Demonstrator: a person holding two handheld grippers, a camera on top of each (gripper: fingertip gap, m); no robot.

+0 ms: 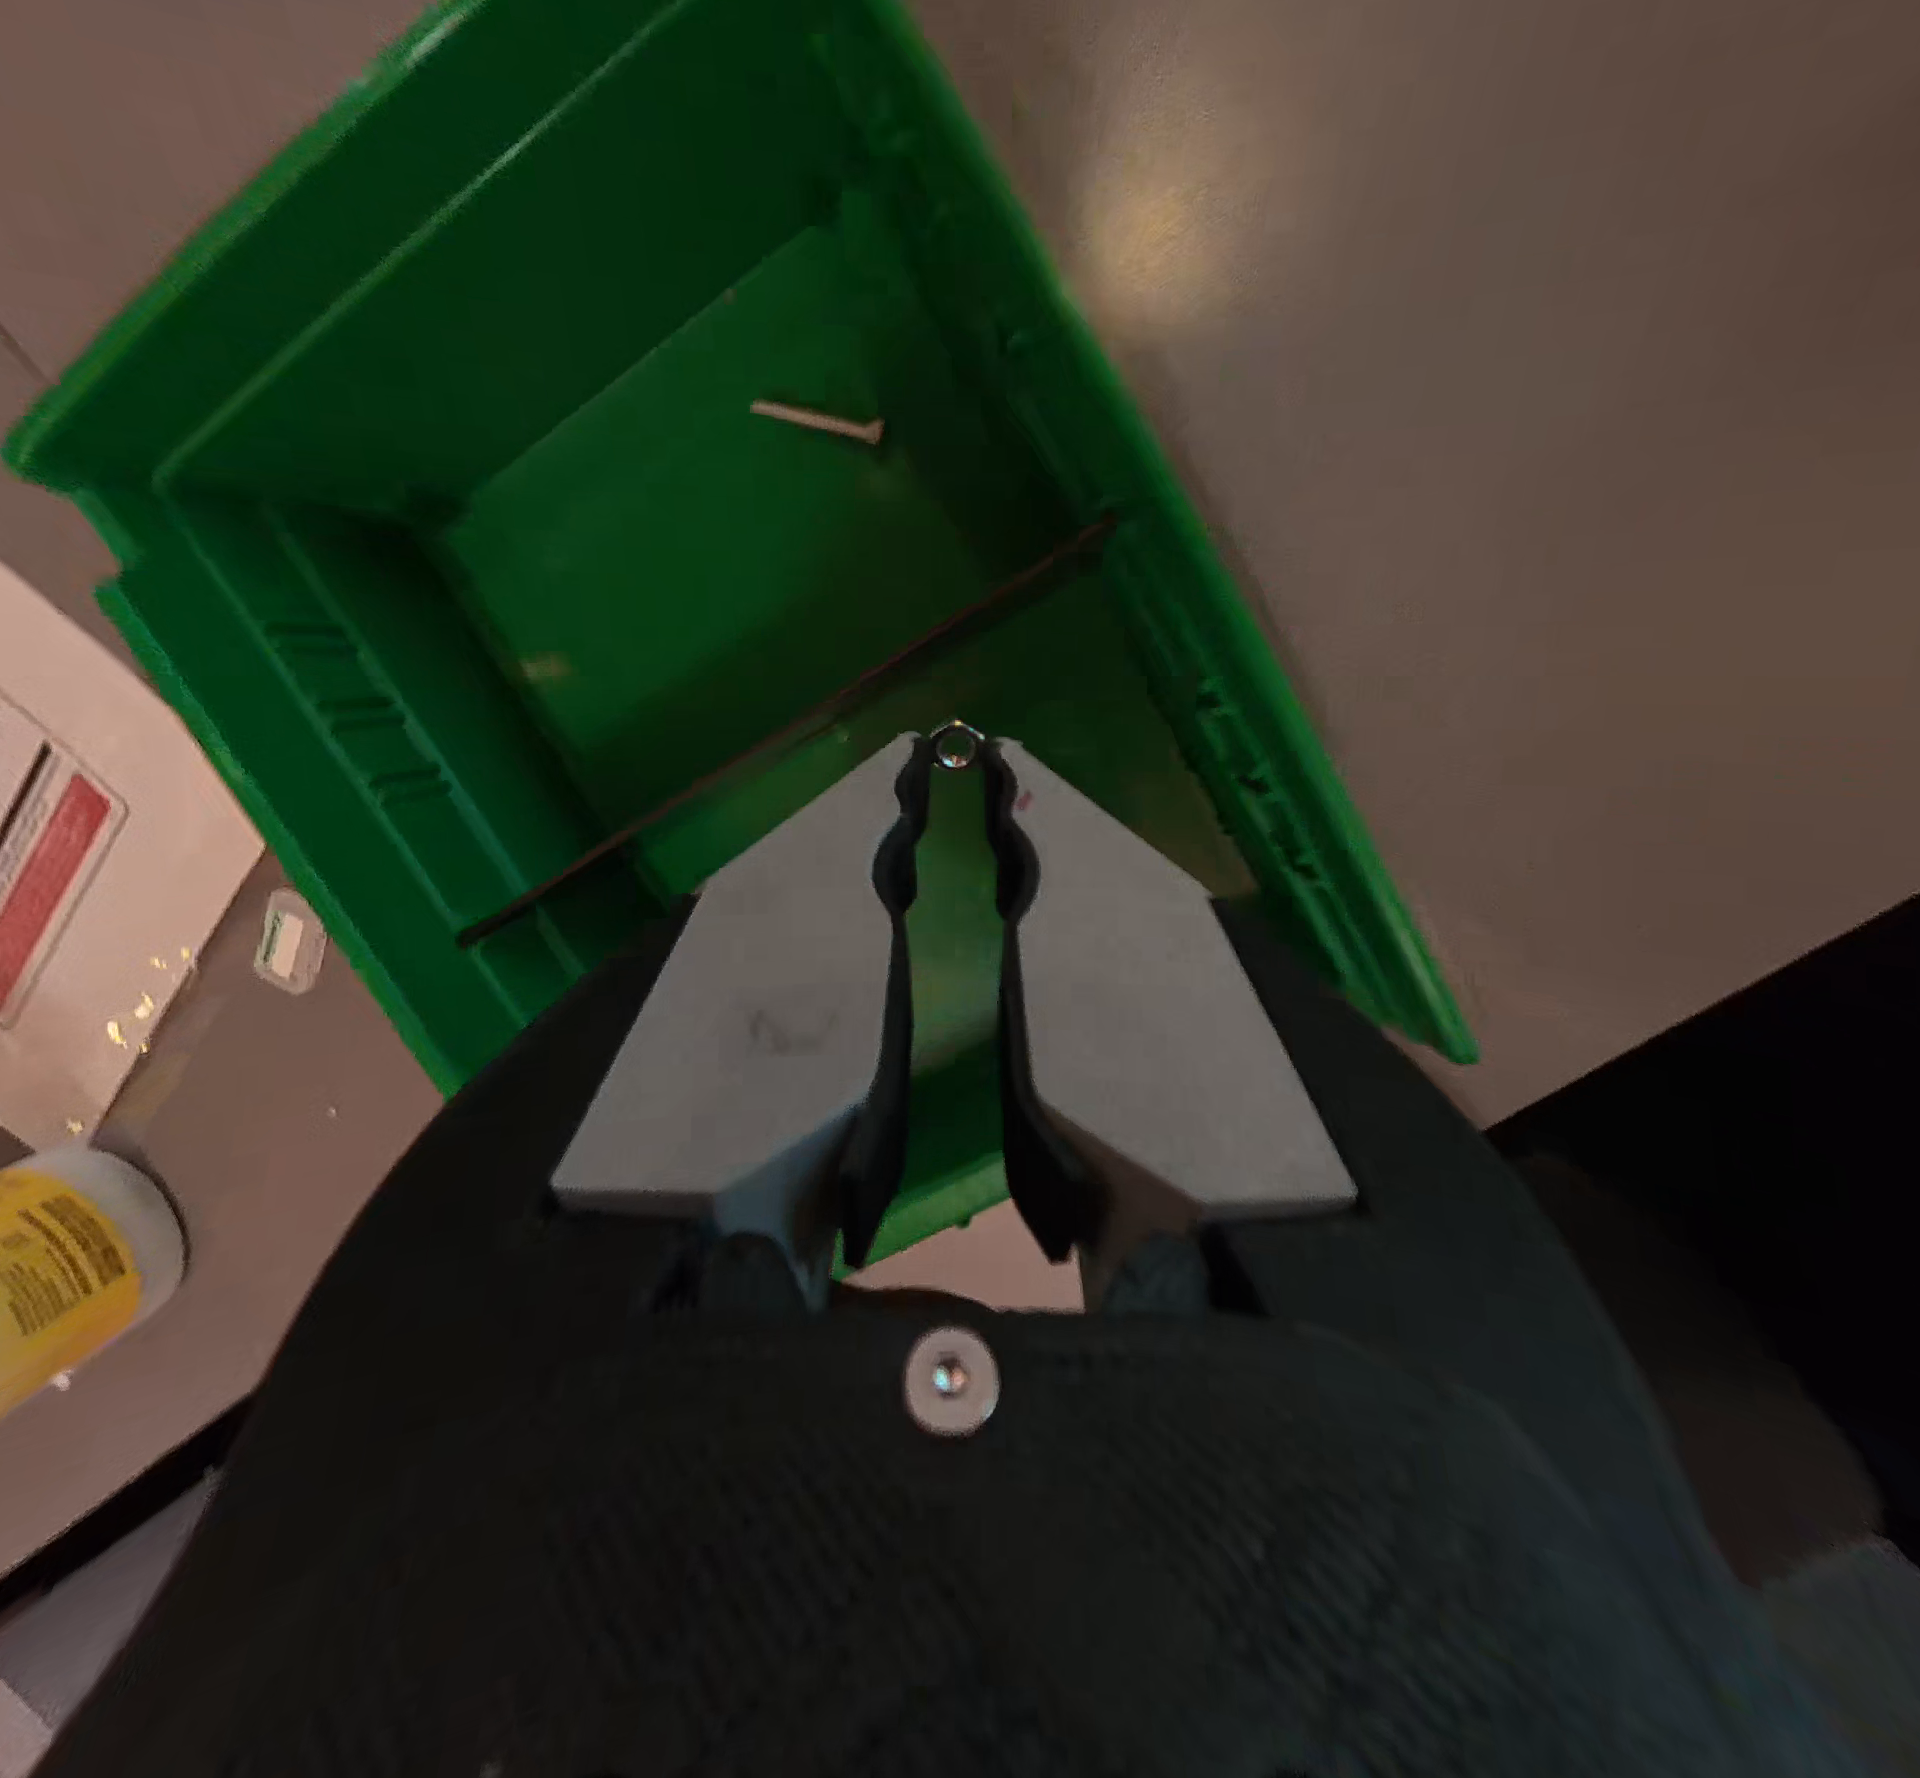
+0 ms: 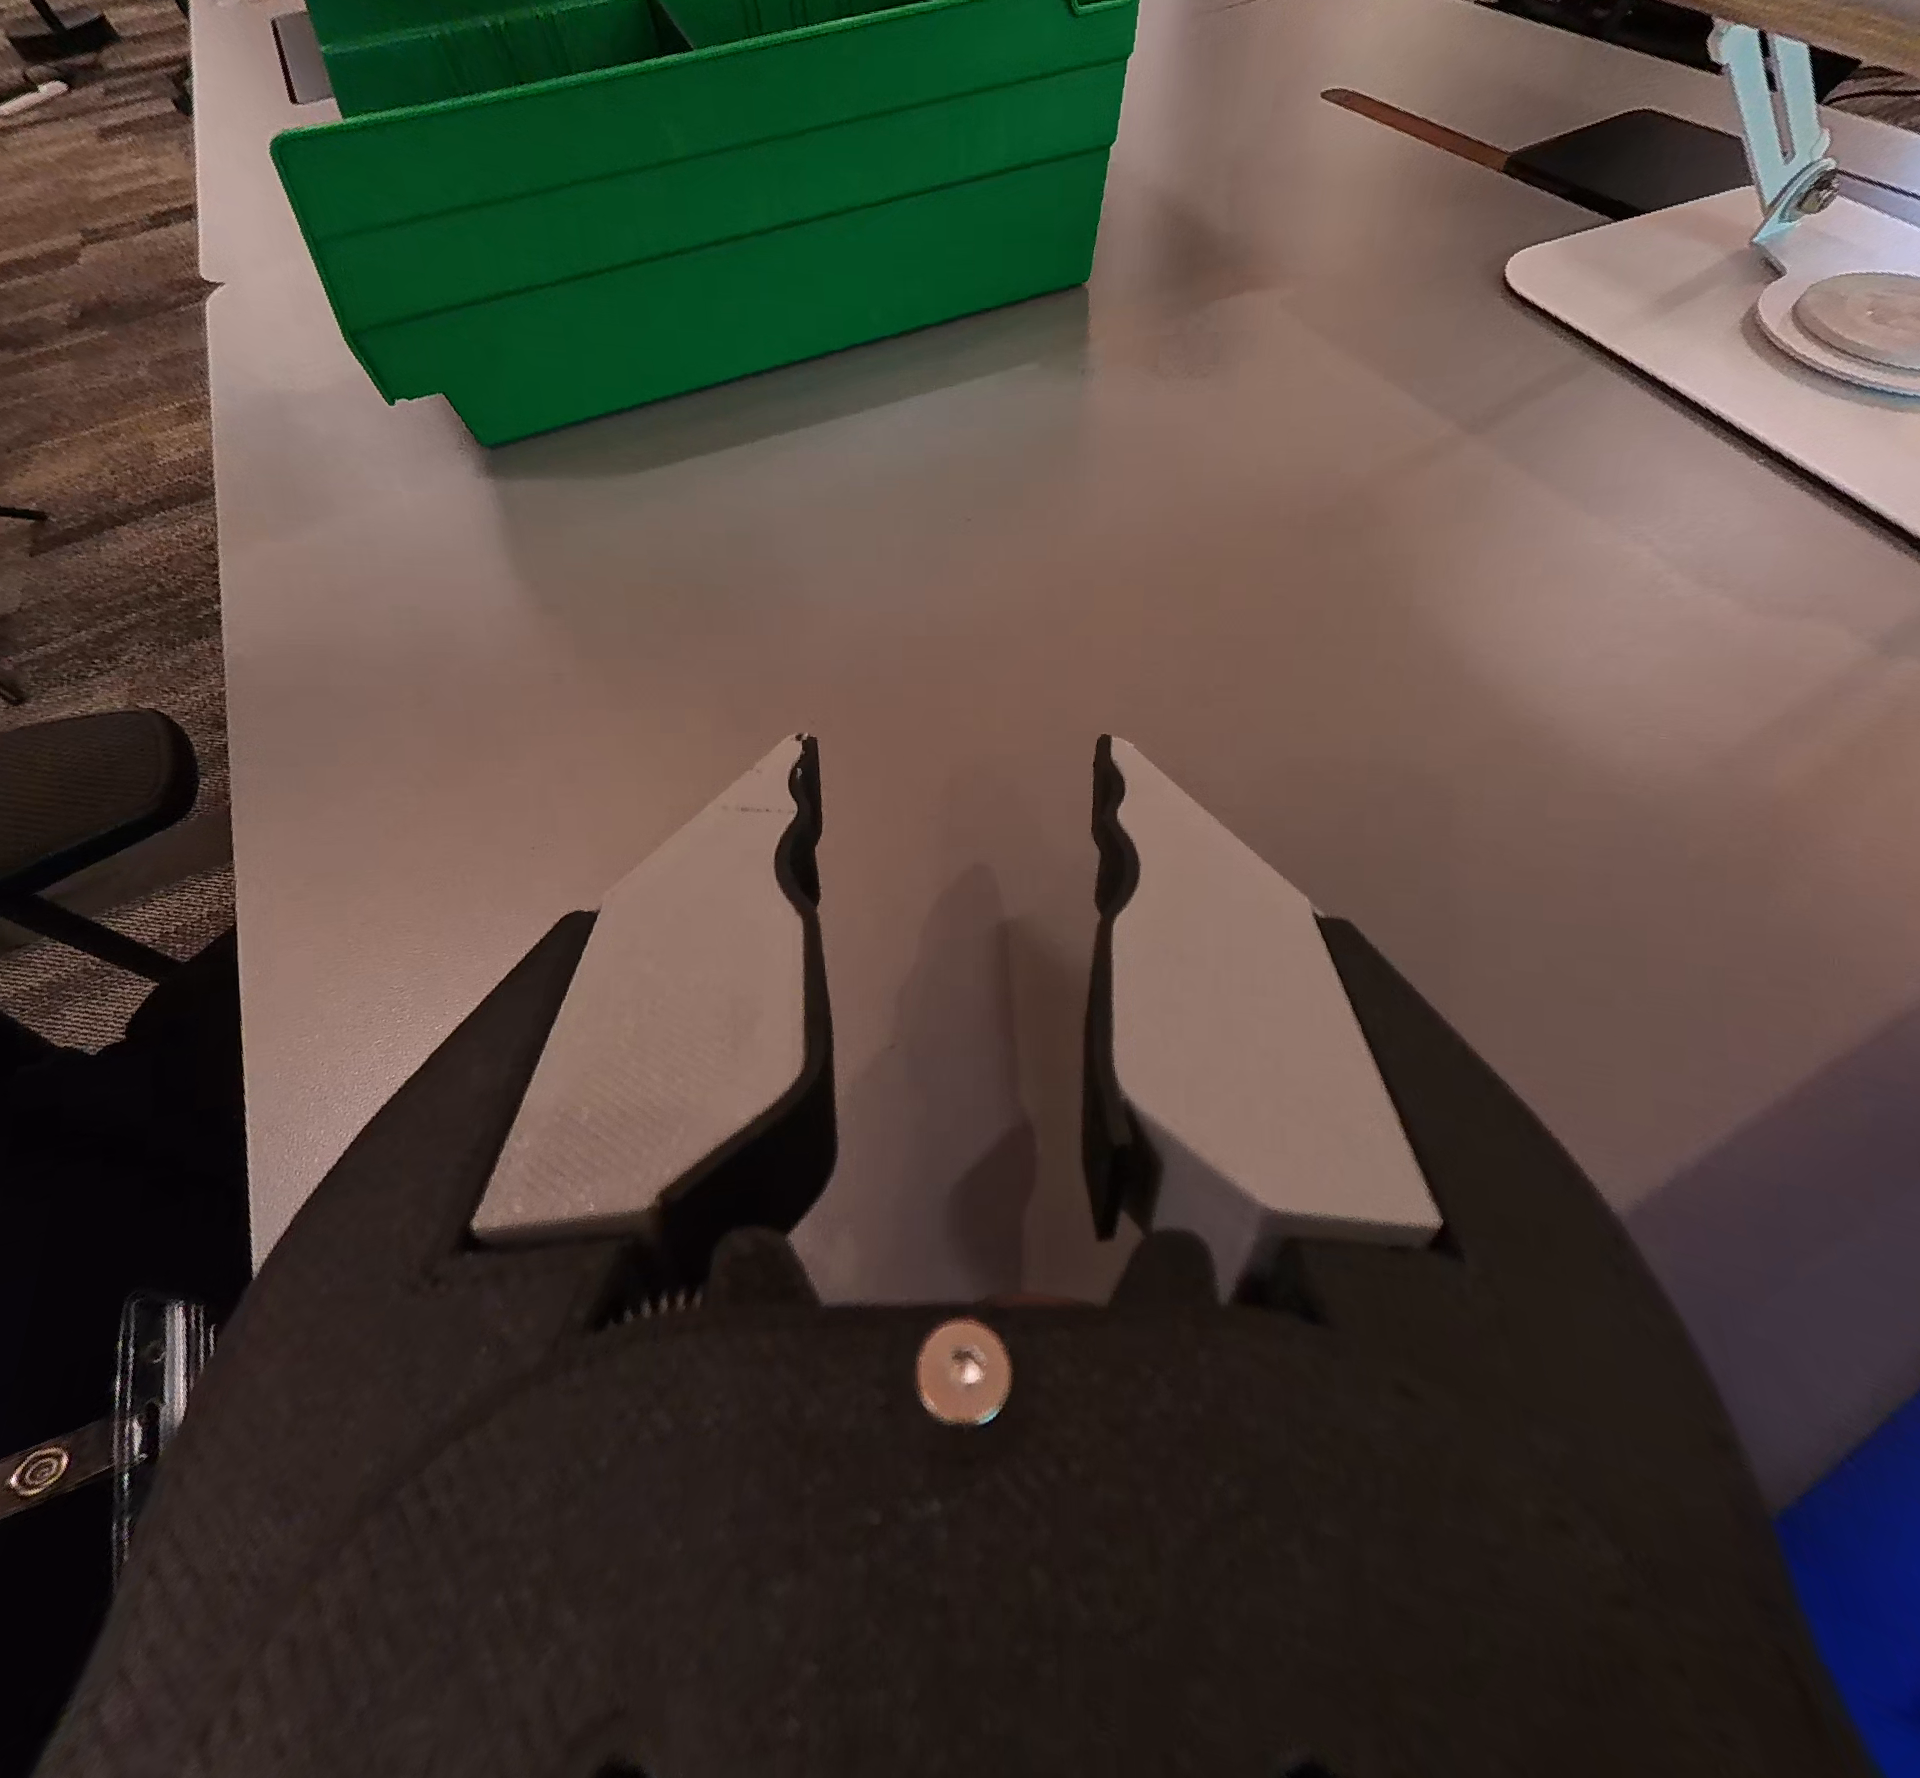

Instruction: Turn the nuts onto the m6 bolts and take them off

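Green bin [image 1: 582, 294] centre frame: left gripper [image 1: 952, 752] pinches nut [image 1: 953, 749] above it; bolt [image 1: 816, 420] lies inside. Right gripper [image 2: 956, 752] gapes empty, lower centre, presumably awaiting the bolt.

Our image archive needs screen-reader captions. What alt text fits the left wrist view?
The left gripper pinches a small silver metal nut at its fingertips above an open green plastic bin with a thin dark divider. One silver bolt lies on the bin floor beyond the divider; the bin sits on a grey table.
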